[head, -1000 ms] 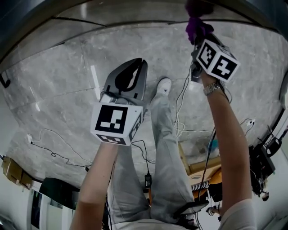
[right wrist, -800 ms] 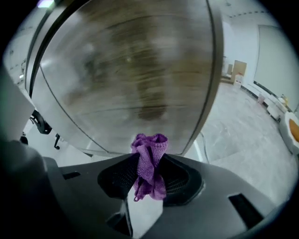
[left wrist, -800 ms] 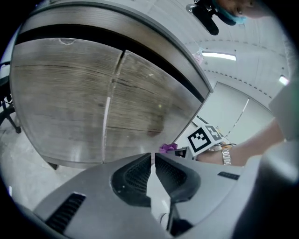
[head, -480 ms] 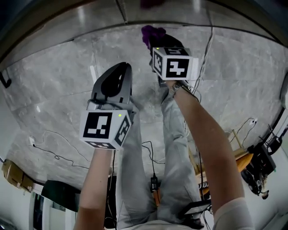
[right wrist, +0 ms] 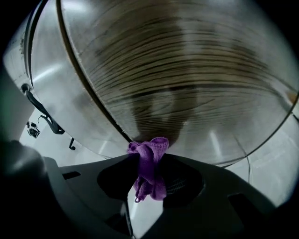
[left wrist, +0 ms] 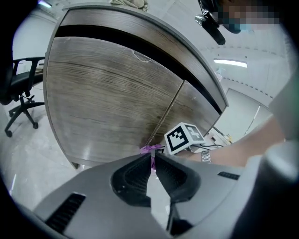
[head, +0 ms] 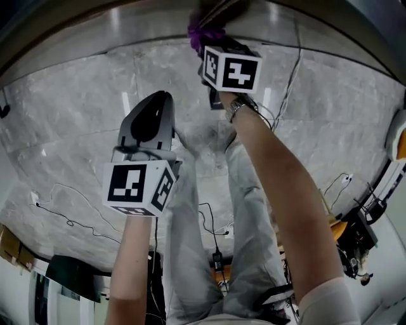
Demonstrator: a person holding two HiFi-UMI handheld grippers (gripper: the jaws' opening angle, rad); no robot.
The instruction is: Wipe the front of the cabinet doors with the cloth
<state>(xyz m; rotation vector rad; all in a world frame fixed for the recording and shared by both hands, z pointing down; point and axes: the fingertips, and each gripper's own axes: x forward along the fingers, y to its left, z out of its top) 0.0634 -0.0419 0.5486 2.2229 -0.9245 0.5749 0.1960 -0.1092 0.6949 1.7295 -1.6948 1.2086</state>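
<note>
Head view: right gripper (head: 211,46) pressing cloth (head: 200,28) at cabinet (head: 127,16) foot; left gripper (head: 157,96) idling; cables (head: 63,209) trailing underfoot.
Left gripper view: fingers (left wrist: 133,179) meeting, empty; chair (left wrist: 18,93) flanking doors (left wrist: 107,102).
Right gripper view: fingers pinching cloth against doors beside seam (right wrist: 92,88); wiping under way, upper fronts probably remaining.

Holds cloth (right wrist: 152,172) in right tongs (right wrist: 148,158) against cabinet doors (right wrist: 187,70), low beside seam (right wrist: 93,102); holds left tongs (left wrist: 153,161) leftward, back from doors, above floor (head: 76,139).
</note>
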